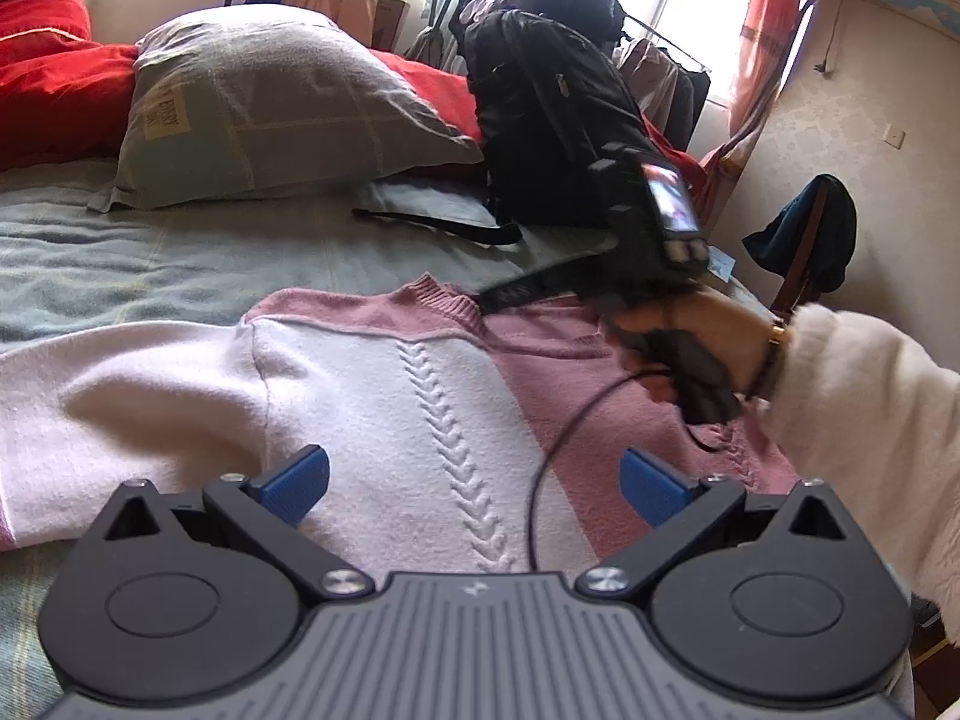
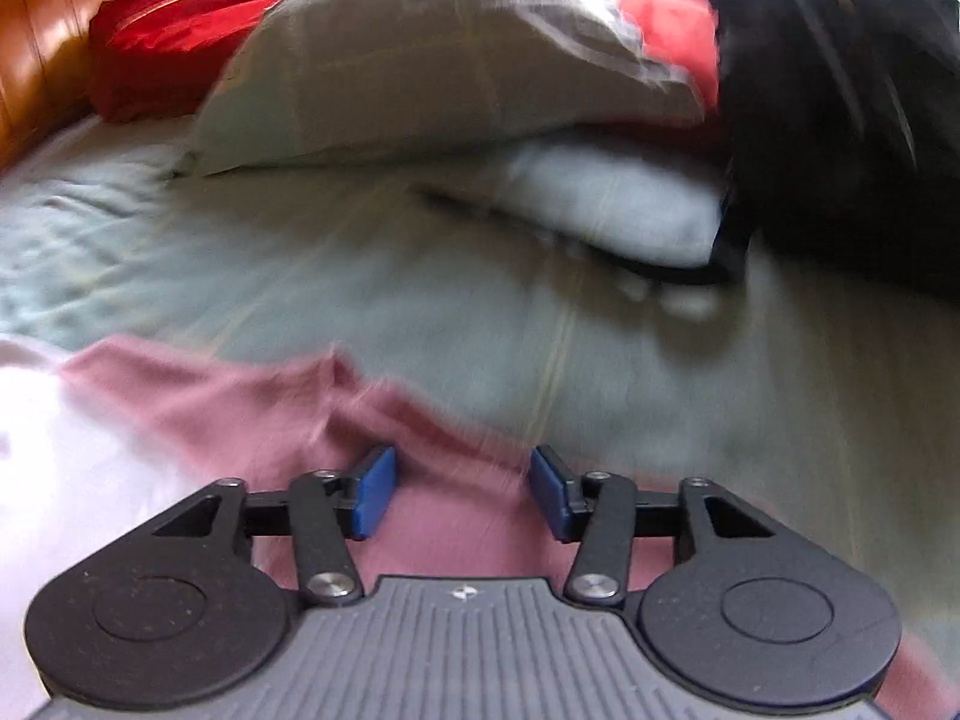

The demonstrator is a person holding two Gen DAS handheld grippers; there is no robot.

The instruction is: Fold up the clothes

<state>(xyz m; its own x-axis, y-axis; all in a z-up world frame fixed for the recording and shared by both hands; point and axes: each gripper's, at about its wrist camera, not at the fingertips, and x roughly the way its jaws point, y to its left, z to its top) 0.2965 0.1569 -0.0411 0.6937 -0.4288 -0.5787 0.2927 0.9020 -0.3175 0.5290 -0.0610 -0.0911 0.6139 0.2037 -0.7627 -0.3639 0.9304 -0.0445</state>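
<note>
The pink and white knitted sweater lies flat on the bed. Above its middle, the left claw is wide open, empty. At its pink shoulder, the right claw stands half open, gripping nothing. Folding seems to be starting; next, pinch that shoulder.

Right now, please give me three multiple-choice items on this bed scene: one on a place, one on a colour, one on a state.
1. Where does the black backpack stand?
A. right of the grey pillow
B. on the sweater
C. on the floor

2. Which colours has the sweater?
A. blue and green
B. pink and white
C. all red

3. How are the left tongs?
A. shut on cloth
B. open above the sweater
C. holding a strap

Key: 1 A, it stands on the bed beside the pillow; 2 B, white front, pink shoulder; 3 B, blue pads wide apart.
</note>
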